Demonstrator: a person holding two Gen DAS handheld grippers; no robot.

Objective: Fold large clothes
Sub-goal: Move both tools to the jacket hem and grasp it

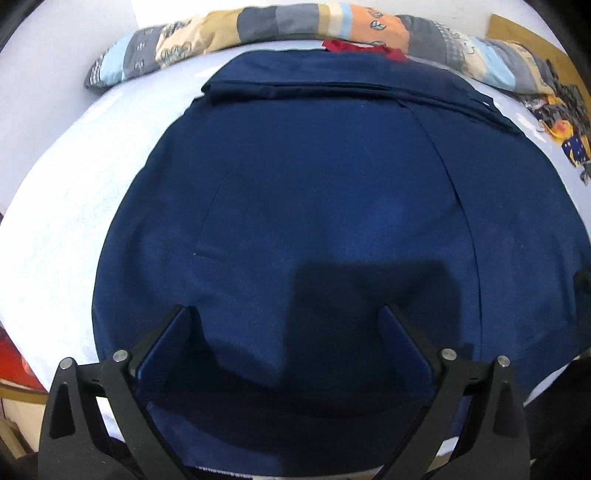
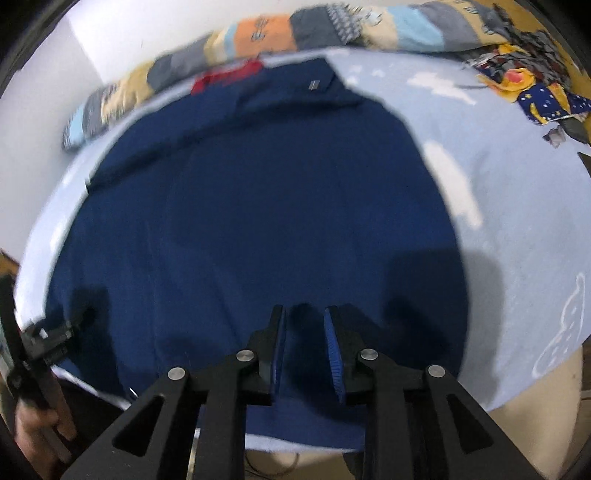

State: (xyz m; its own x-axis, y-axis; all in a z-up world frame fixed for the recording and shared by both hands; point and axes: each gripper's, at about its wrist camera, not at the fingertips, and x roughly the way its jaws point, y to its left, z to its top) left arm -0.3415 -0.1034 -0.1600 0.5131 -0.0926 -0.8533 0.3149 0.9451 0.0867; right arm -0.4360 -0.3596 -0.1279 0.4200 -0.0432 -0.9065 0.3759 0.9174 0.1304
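Note:
A large navy blue garment [image 1: 314, 192] lies spread flat on a pale blue bed sheet [image 1: 74, 206], with a folded band along its far edge. It also fills the right wrist view [image 2: 258, 206]. My left gripper [image 1: 284, 314] is wide open just above the garment's near edge, with cloth between the fingers but not pinched. My right gripper [image 2: 304, 314] hovers over the garment's near edge with its jaws narrowly parted and nothing between them. The left gripper also shows at the left edge of the right wrist view [image 2: 51, 339].
A patchwork quilt [image 1: 295, 22] lies bunched along the far side of the bed. A red cloth [image 1: 354, 46] peeks out behind the garment. Patterned clothes [image 2: 532, 88] lie at the far right. The sheet [image 2: 517, 221] is bare to the right of the garment.

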